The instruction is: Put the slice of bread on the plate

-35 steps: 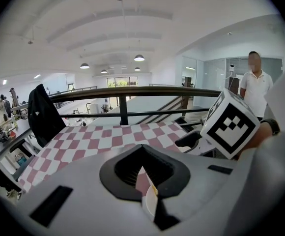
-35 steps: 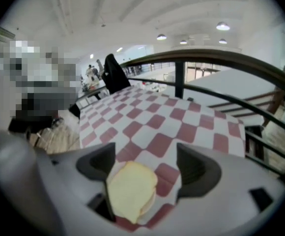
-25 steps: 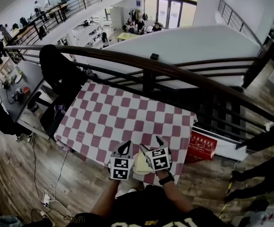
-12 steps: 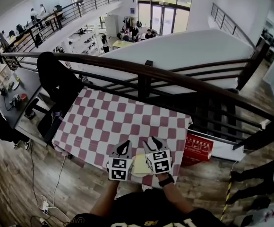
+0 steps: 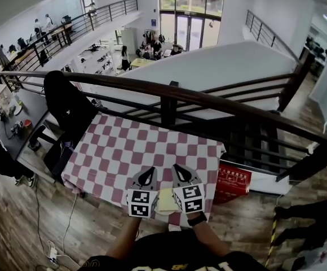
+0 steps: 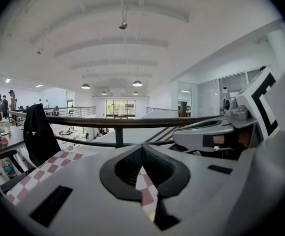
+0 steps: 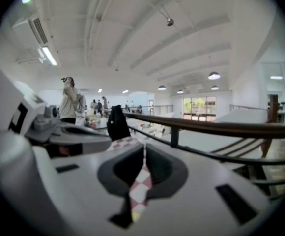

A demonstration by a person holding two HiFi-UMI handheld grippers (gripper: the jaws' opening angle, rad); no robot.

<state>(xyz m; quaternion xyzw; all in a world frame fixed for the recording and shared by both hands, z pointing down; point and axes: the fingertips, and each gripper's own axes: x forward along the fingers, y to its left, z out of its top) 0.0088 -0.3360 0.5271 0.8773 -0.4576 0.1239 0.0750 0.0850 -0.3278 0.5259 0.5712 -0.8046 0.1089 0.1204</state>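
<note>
A pale yellow slice of bread point(image 5: 167, 201) lies at the near edge of the red-and-white checked table point(image 5: 146, 145). I cannot make out the plate under it. My left gripper point(image 5: 147, 174) hangs just left of the slice and my right gripper point(image 5: 177, 169) just right of it, both raised above the table. In the left gripper view the left gripper point(image 6: 141, 149) has its tips together, with only cloth and a yellow sliver showing below. The right gripper point(image 7: 145, 149) is shut too, with nothing between its pads.
A dark wooden railing point(image 5: 169, 97) runs along the table's far side. A chair draped in black point(image 5: 67, 103) stands at the table's left end. A red box point(image 5: 234, 180) sits on the wooden floor to the right, and cables point(image 5: 62, 230) trail to the left.
Both grippers have risen off the table near the slice. The right gripper's jaws, spread wide a second ago, have come together empty. The bread stays where it lay.
</note>
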